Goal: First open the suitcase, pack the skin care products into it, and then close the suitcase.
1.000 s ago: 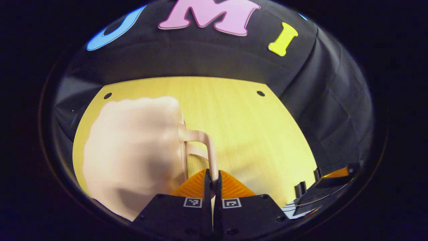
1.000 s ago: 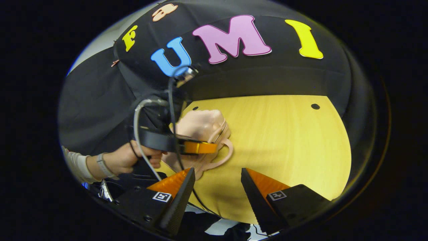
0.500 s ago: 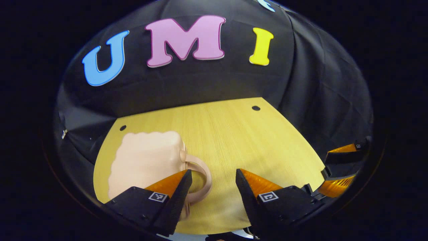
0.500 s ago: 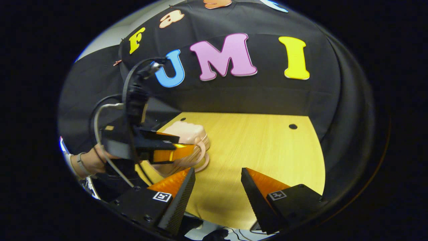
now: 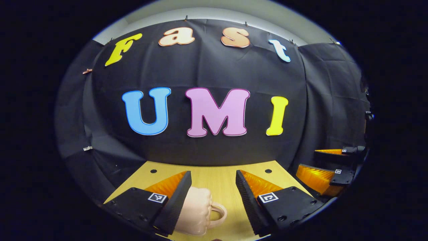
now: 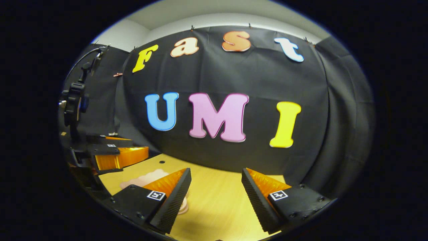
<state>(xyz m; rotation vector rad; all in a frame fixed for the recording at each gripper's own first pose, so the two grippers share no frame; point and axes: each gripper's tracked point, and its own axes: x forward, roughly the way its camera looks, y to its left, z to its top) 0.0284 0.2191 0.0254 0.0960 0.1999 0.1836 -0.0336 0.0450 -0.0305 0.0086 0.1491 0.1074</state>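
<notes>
Pale pink and closed, the small suitcase point(image 5: 195, 214) lies flat on the yellow table point(image 5: 217, 179), its looped handle point(image 5: 218, 212) pointing right in the left gripper view. The shell looks smooth and softly scalloped, and no skin care products can be seen around it. The left gripper point(image 5: 213, 192) hangs above it with fingers spread wide, holding nothing; the right gripper point(image 6: 216, 192) is likewise spread and empty, with the case low at its left. With the case shut, the packing looks finished; the sound move is to lift both hands clear without nudging it.

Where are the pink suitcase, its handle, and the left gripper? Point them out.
pink suitcase point(image 5: 195, 211): left gripper view, its closed shell.
handle point(image 5: 219, 214): left gripper view, loop's outer curve.
left gripper point(image 5: 213, 197): left gripper view, between open fingertips.
</notes>
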